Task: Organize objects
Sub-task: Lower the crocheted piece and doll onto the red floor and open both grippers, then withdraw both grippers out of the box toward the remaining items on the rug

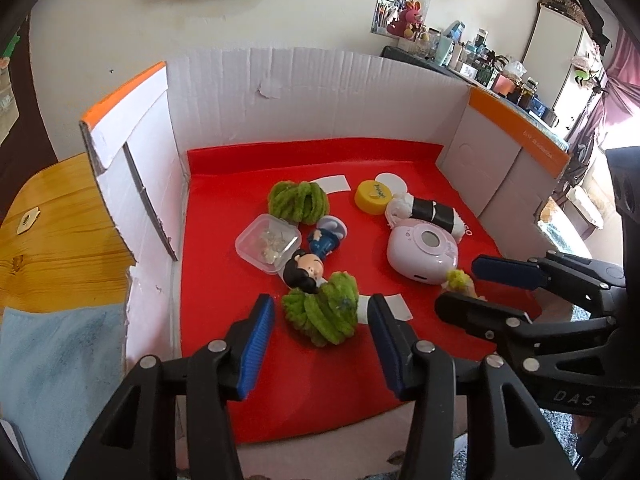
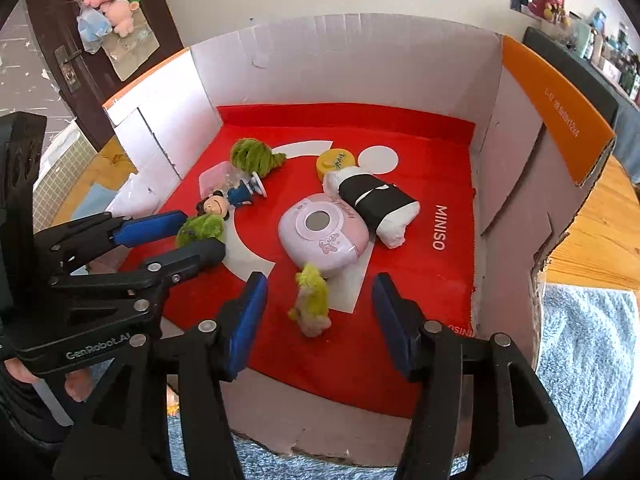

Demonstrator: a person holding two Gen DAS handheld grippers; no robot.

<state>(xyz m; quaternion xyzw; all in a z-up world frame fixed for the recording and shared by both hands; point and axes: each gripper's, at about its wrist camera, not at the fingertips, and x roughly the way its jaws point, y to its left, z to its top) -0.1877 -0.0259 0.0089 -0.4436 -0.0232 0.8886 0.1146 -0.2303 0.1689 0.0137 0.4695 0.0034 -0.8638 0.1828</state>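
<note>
Inside a white cardboard box (image 1: 304, 92) lined with a red mat (image 1: 224, 360), my left gripper (image 1: 320, 316) stands open around a green fuzzy ball (image 1: 324, 320), with a gap between each pad and the ball. My right gripper (image 2: 320, 292) is open too. A small yellow-green fuzzy toy (image 2: 312, 300) lies between its fingers, untouched. Each gripper also shows in the other's view: the right gripper (image 1: 460, 284) and the left gripper (image 2: 200, 232). A doll (image 1: 308, 268) with black hair and a blue dress lies just beyond the ball.
Also on the mat are a second green fuzzy ball (image 1: 298, 200), a clear plastic case (image 1: 268, 242), a yellow round tin (image 1: 374, 196), a pink round device (image 1: 424, 248) and a white-and-black bundle (image 1: 432, 210). Box walls rise on three sides. A wooden table (image 1: 52, 232) lies outside.
</note>
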